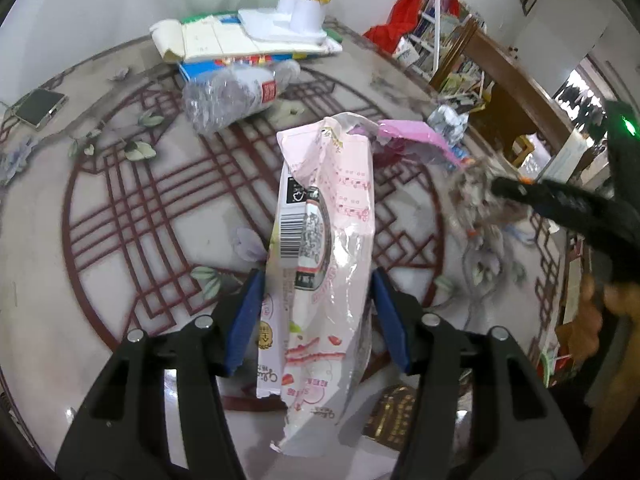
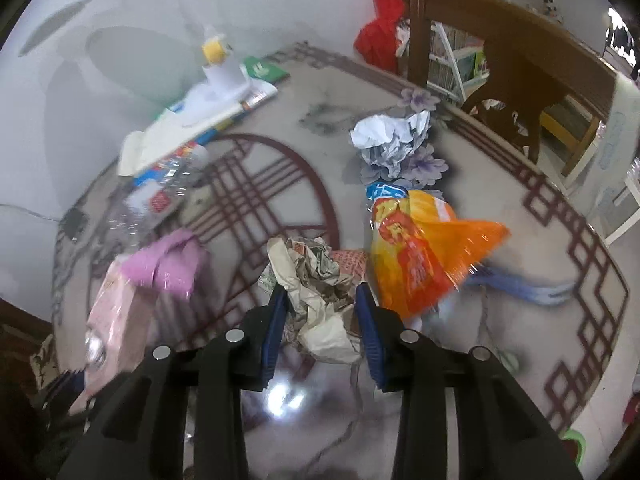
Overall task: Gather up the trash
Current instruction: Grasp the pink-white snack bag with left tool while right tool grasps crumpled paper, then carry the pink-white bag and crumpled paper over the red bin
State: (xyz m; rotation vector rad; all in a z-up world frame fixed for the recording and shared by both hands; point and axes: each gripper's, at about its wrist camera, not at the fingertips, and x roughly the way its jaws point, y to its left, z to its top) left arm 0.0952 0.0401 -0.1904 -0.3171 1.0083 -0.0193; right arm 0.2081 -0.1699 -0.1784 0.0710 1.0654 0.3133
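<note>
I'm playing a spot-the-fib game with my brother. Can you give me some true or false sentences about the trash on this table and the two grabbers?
1. The left gripper holds a pink and white plastic snack bag. True.
2. The right gripper is closed on an orange plastic wrapper. False: it is closed on a crumpled wad of brownish paper; the orange wrapper lies beside it.
3. A crushed clear plastic bottle lies on its side on the patterned table. True.
4. A crumpled white paper ball lies beyond the orange wrapper. True.
5. The clear bottle stands upright with a blue label. False: it lies flat, and its label is red.
</note>
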